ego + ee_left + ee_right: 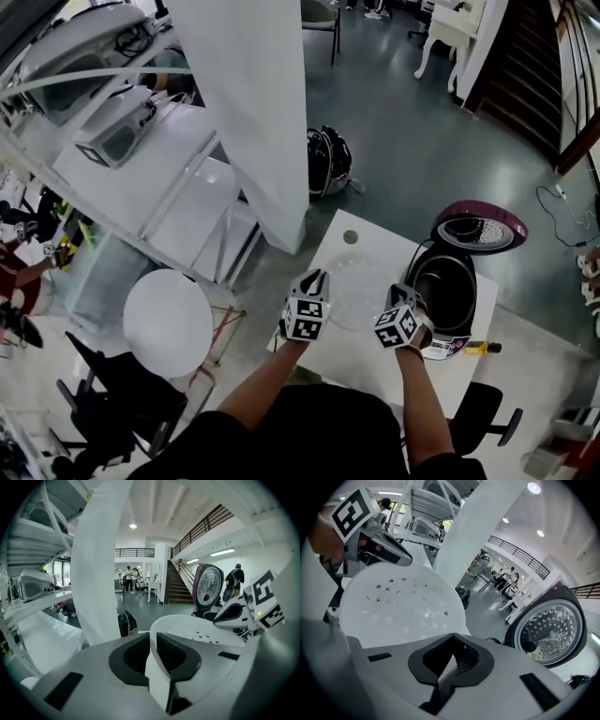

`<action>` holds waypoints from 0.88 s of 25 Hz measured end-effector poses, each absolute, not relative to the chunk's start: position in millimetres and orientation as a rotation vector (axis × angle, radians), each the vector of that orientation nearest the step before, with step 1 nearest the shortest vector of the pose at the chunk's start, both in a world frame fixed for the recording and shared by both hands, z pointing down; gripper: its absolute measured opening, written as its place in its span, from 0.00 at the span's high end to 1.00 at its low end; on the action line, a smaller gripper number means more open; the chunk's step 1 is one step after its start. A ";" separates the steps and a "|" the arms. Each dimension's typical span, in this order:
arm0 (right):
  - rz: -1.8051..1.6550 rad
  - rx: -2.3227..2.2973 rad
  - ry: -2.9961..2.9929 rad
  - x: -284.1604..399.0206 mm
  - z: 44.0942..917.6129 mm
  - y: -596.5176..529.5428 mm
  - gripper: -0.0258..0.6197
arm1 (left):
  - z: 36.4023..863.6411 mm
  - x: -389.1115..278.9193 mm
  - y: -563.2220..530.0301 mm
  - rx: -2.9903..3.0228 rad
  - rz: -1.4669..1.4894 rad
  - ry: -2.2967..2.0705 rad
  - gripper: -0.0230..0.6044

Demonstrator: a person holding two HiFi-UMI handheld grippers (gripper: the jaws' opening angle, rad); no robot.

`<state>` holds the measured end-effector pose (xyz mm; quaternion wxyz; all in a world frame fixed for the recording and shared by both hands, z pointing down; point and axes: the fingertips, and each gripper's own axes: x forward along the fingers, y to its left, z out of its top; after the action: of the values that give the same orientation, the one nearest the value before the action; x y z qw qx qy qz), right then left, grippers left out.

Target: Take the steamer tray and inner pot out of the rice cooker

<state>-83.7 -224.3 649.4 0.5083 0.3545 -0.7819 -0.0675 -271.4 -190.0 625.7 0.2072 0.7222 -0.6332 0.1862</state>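
The translucent white steamer tray (pixel 354 289) hangs over the white table (pixel 349 367), just left of the open rice cooker (pixel 466 319). My left gripper (pixel 317 278) is shut on the tray's left rim; in the left gripper view (pixel 152 645) that rim (pixel 159 665) stands between the pads. My right gripper (pixel 411 300) is shut at the tray's right edge, and in the right gripper view (pixel 452 641) a thin pale edge shows between its closed pads, with the perforated tray (pixel 398 606) ahead. The dark inner pot (pixel 444 287) sits in the cooker, whose lid (pixel 478 231) stands up.
A yellow-handled tool (pixel 483 348) lies beside the cooker's front. A black chair (pixel 480 414) stands at the table's near right. A round white stool (pixel 169 322), white shelving (pixel 141 159) and a wide white pillar (pixel 253 103) are on the left. A dark bag (pixel 328 161) lies on the floor.
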 end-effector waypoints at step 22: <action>-0.064 0.907 -1.755 -98.6 721.9 -205.8 0.96 | 739.2 -315.7 -189.3 2.029 0.665 -1.582 0.94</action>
<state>-98.6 -205.8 721.9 0.5502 0.3834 -0.7414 -0.0270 -315.7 -189.3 739.2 0.2399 0.7412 -0.5779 0.2430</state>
